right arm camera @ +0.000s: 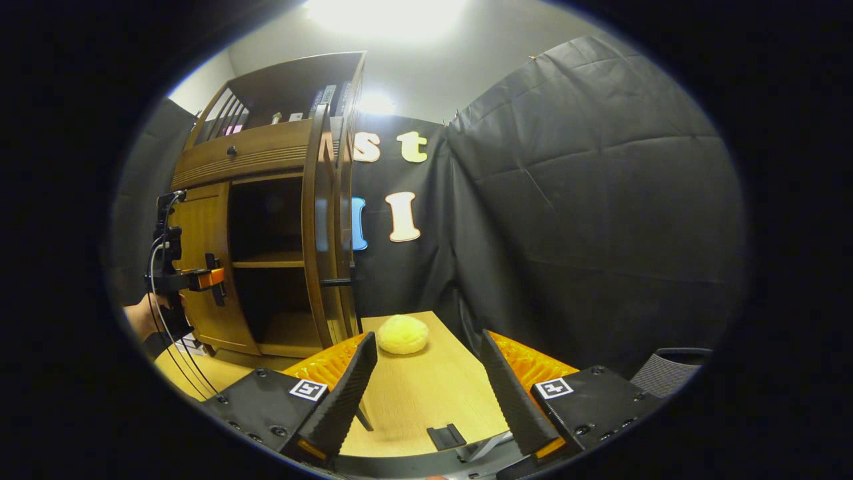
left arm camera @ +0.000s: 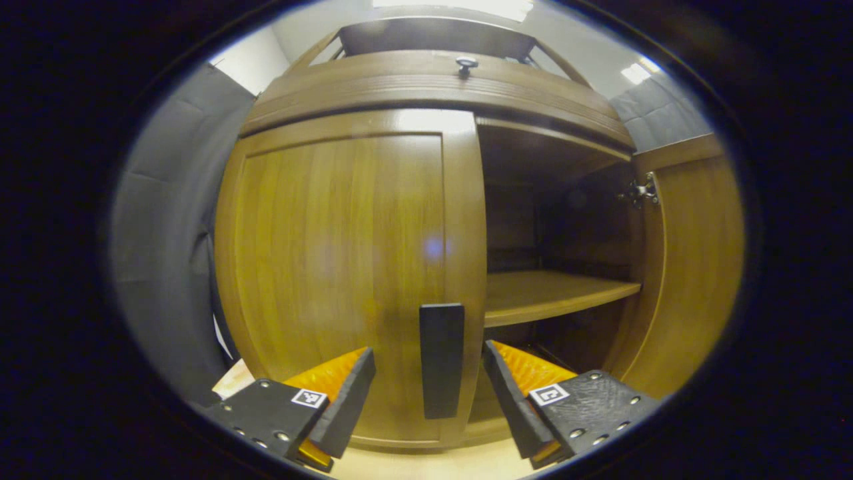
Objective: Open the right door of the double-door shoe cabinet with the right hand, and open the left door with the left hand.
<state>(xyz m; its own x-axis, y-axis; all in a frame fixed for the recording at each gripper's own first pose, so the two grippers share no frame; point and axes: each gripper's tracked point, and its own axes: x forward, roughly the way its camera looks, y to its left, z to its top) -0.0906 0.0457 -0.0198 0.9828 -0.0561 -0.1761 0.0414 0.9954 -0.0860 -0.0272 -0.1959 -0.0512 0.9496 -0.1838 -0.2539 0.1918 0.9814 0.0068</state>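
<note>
The wooden shoe cabinet (left arm camera: 426, 87) stands close in front in the left gripper view. Its left door (left arm camera: 333, 267) is closed, with an upright dark handle (left arm camera: 441, 360) near its right edge. My left gripper (left arm camera: 430, 353) is open, one finger on each side of that handle, with gaps between. The right door (left arm camera: 693, 267) is swung wide open, baring a shelf (left arm camera: 553, 293). In the right gripper view the cabinet (right arm camera: 266, 153) is at the left, its open right door (right arm camera: 326, 220) seen edge-on. My right gripper (right arm camera: 428, 340) hangs open over the table (right arm camera: 426, 393), holding nothing.
A round yellow object (right arm camera: 402, 333) lies on the table beside the open door. A hand (right arm camera: 143, 317) holds the left gripper (right arm camera: 200, 277) at the closed left door (right arm camera: 203, 267). A small black piece (right arm camera: 445, 437) lies near the table's front edge. A chair (right arm camera: 673, 370) stands at the right.
</note>
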